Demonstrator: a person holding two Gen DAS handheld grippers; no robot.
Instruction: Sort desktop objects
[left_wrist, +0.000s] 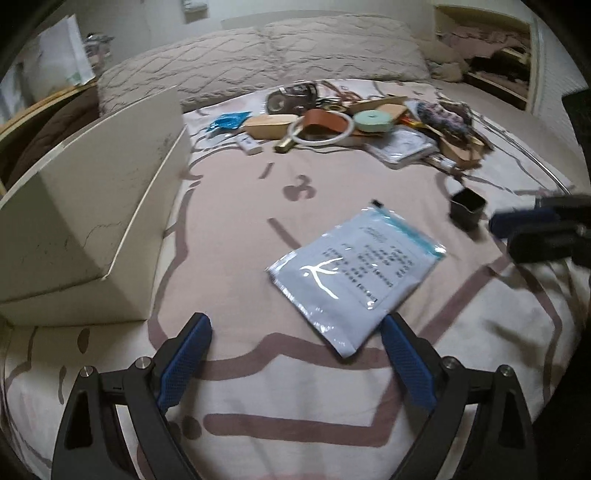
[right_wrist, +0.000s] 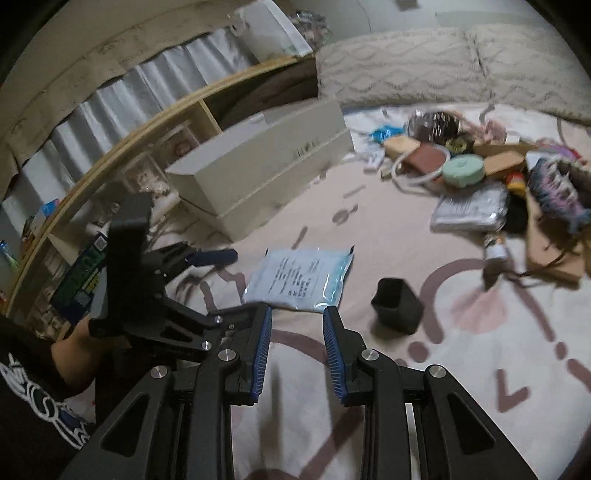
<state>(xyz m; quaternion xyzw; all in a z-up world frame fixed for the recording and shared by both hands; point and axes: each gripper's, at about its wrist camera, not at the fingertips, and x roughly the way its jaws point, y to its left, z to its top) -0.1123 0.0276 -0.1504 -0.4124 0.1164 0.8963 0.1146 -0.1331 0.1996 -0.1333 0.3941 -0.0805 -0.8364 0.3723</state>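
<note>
A pale blue printed pouch (left_wrist: 354, 275) lies flat on the bed sheet, just ahead of my left gripper (left_wrist: 295, 325), which is open and empty; the pouch's near corner lies between the fingertips. In the right wrist view the pouch (right_wrist: 299, 278) lies just beyond my right gripper (right_wrist: 297, 314), open and empty. A small black cup (right_wrist: 397, 304) stands to its right and also shows in the left wrist view (left_wrist: 467, 206). The left gripper (right_wrist: 210, 258) shows at left, the right gripper (left_wrist: 524, 225) at the right edge.
An open white box (left_wrist: 96, 206) stands at left, also in the right wrist view (right_wrist: 266, 166). A pile of objects (left_wrist: 351, 122) lies at the back: a green tape roll (right_wrist: 463, 170), brown pouch, white ring, yarn. Pillows (left_wrist: 258, 59) lie behind. A wooden shelf (right_wrist: 122, 147) runs along the left.
</note>
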